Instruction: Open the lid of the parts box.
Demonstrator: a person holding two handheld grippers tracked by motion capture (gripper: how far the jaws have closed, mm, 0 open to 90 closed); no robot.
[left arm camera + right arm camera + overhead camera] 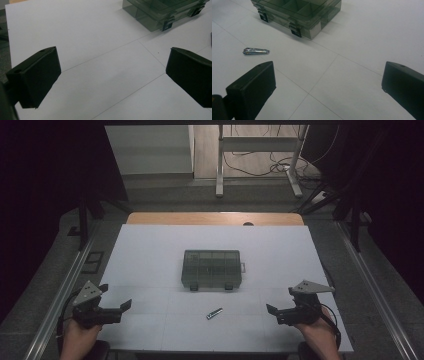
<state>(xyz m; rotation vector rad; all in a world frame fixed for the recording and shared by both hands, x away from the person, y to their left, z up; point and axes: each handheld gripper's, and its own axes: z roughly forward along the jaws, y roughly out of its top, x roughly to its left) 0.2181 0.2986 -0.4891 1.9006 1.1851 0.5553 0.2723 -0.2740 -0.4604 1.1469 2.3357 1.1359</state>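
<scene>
While your hands waited at the near corners of the white table (150,245), nothing stood between either gripper and the things on it. Your left gripper (126,305) sat at the near left corner and your right gripper (270,309) at the near right, both with jaws spread wide and holding nothing. The nail clipper (214,313) lay flat near the near edge, about midway between them, closer to your right gripper. Beyond it, at the table's middle, sat the smoky organizer box (211,268), lid shut, two latches facing you. Its dividers showed through the lid, but what lay in the compartments was too dim to tell. Both gripper views cut the box off at the top.
</scene>
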